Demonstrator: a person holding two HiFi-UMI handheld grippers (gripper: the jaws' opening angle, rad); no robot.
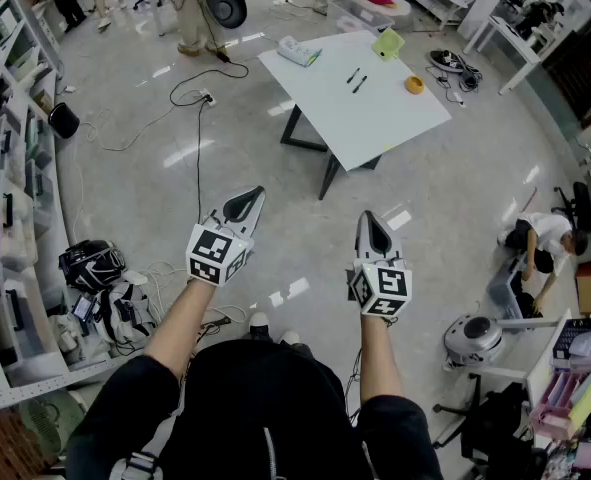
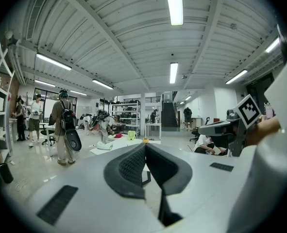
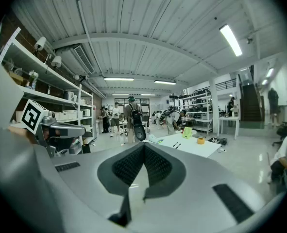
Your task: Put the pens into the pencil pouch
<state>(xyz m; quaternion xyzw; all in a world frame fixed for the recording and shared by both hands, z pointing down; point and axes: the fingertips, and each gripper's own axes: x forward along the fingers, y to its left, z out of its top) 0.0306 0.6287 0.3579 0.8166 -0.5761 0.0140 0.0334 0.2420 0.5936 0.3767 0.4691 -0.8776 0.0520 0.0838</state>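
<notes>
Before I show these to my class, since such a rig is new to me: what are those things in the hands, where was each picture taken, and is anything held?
A person holds a hand tool in each hand, each ending in a two-jaw claw. The head view looks down from a camera on the head: the left claw and right claw point ahead, both shut and empty. The other two views come from cameras riding on each claw. Across the floor stands a white table with two pens, a green item and a small orange ring.
</notes>
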